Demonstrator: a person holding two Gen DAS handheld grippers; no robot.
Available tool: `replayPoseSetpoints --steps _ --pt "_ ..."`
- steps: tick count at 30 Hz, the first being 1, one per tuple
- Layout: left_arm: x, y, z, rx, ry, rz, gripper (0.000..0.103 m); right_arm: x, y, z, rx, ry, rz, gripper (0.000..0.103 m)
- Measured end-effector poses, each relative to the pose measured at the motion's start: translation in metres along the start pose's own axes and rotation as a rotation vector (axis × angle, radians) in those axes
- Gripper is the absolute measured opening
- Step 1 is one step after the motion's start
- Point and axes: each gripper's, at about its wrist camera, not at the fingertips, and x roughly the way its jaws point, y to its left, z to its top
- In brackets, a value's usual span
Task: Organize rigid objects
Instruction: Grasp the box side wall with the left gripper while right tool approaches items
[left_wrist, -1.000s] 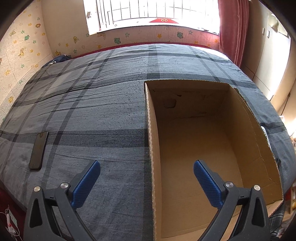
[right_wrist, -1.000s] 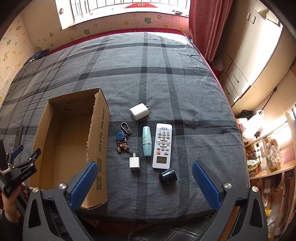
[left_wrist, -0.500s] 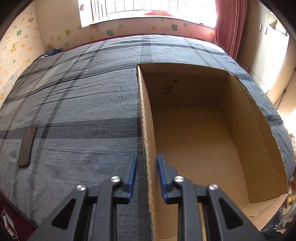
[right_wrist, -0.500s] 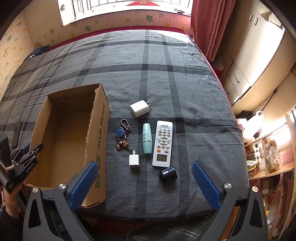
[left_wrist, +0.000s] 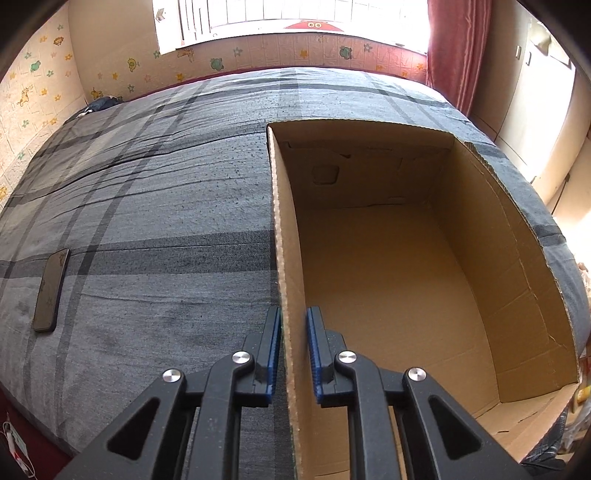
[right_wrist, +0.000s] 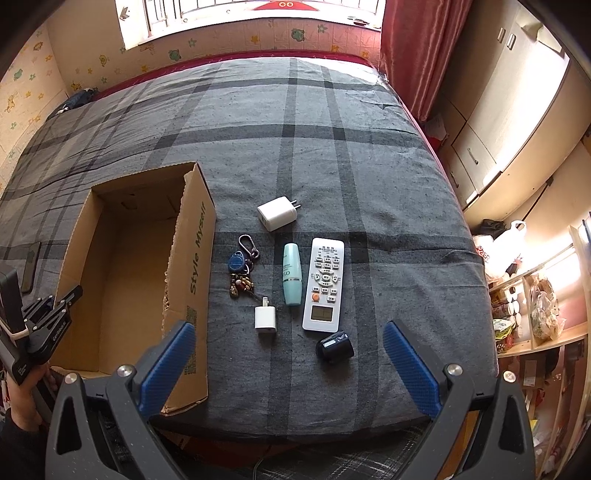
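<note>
An open cardboard box (left_wrist: 286, 240) lies on the grey plaid bed with nothing inside it. My left gripper (left_wrist: 293, 332) is shut on the near end of the box's left wall, one blue pad on each side of the cardboard. In the right wrist view the box (right_wrist: 195, 266) sits at the left, and the left gripper (right_wrist: 62, 299) is at its near corner in a person's hand. Beside the box lie a white charger (right_wrist: 277, 213), a key bunch (right_wrist: 242, 266), a teal tube (right_wrist: 291, 273), a white remote (right_wrist: 324, 284), a small white adapter (right_wrist: 265, 319) and a black cap-like object (right_wrist: 334, 347). My right gripper (right_wrist: 289, 326) hangs open above them.
A dark phone (left_wrist: 51, 291) lies on the bed left of the box. The bed (right_wrist: 369, 177) runs back to a window wall. A red curtain, cupboards and cluttered shelves (right_wrist: 532, 306) stand at the right. The bed's near edge is right under the right gripper.
The left gripper's jaws went from wide open to shut on the box's left wall and came slightly closer to it. The right gripper and the items have not moved.
</note>
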Motion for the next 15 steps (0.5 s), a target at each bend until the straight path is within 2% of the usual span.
replayPoseSetpoints --steps 6,15 --pt "0.001 0.002 -0.001 -0.013 -0.003 -0.006 0.015 0.008 -0.006 0.001 0.004 -0.015 -0.005 0.103" --pt "0.000 0.002 -0.003 -0.001 -0.013 0.004 0.015 0.045 -0.025 -0.006 0.006 -0.013 -0.032 0.103"
